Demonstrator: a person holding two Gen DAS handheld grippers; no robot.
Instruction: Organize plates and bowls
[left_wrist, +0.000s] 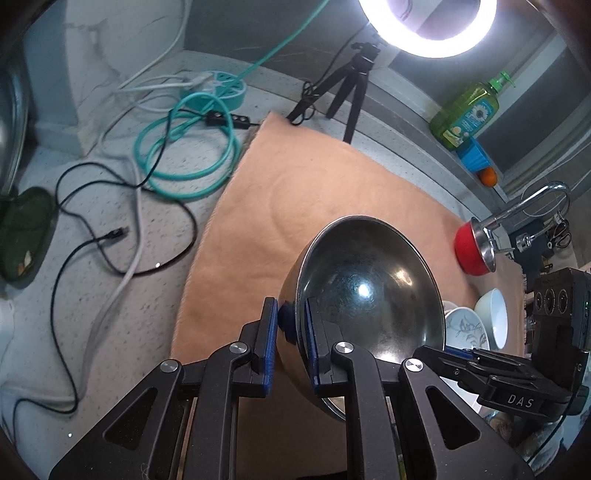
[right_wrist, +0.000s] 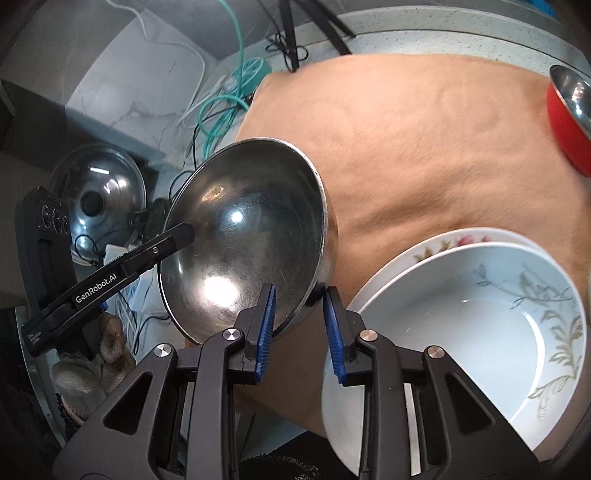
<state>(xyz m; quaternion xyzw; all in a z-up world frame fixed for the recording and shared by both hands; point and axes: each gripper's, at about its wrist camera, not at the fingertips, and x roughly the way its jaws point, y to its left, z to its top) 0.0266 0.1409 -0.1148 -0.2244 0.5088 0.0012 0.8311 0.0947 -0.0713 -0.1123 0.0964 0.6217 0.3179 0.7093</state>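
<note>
Both sets of blue pads are clamped on the rim of one steel bowl (left_wrist: 365, 291): the left gripper (left_wrist: 291, 325) pinches the rim tightly from one side, the right gripper (right_wrist: 299, 314) grips the opposite edge, its fingers a little apart around the wall. The bowl is plain polished metal, scuffed inside, with bright glints. Both grippers point steeply downward, holding it above the peach cloth (left_wrist: 266, 206). It is tilted, its open mouth facing up. Just beside it sit stacked white bowls (right_wrist: 480, 314) with leaf patterns.
</note>
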